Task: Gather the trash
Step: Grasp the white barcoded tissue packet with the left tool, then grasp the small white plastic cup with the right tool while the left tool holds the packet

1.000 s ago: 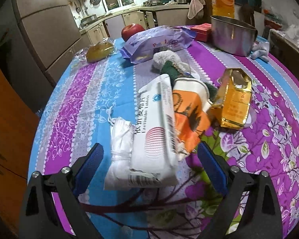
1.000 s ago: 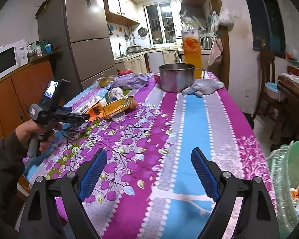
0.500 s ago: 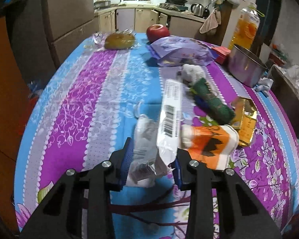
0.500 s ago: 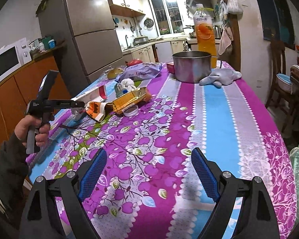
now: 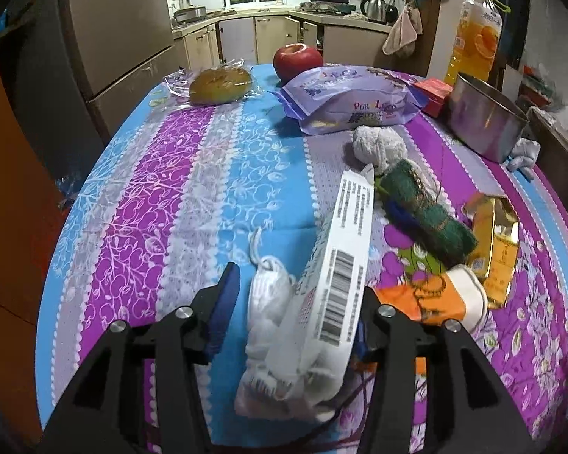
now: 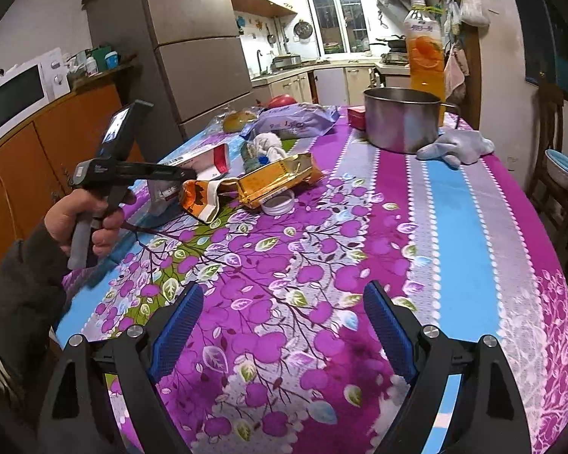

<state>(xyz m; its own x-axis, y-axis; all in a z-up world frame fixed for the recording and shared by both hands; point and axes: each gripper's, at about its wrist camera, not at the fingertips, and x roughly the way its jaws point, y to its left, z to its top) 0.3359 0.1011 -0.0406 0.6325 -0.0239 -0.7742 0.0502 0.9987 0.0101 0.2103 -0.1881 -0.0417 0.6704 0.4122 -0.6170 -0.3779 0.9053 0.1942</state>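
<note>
My left gripper (image 5: 295,317) is shut on a white plastic pack with a barcode (image 5: 344,265), squeezed together with a crumpled white wad (image 5: 269,299). The pack stands on edge, tilted up off the flowered tablecloth (image 5: 193,196). In the right wrist view a hand holds that left gripper (image 6: 178,174), and the pack (image 6: 204,159) sticks out of it. Beside it lie an orange-and-white wrapper (image 6: 200,196), a gold packet (image 6: 280,178) and a white lid (image 6: 278,204). My right gripper (image 6: 284,333) is open over bare cloth, with nothing between its fingers.
A green knitted roll (image 5: 424,219) and a white cloth ball (image 5: 378,143) lie behind the pack. Farther back are a purple snack bag (image 5: 352,102), an apple (image 5: 297,58), wrapped bread (image 5: 221,83), a steel pot (image 6: 401,117), a juice bottle (image 6: 424,45) and a grey glove (image 6: 454,145).
My left gripper went from wide open around the flat white pack to shut on it, and the pack turned onto its edge. My right gripper moved forward over the table, still open.
</note>
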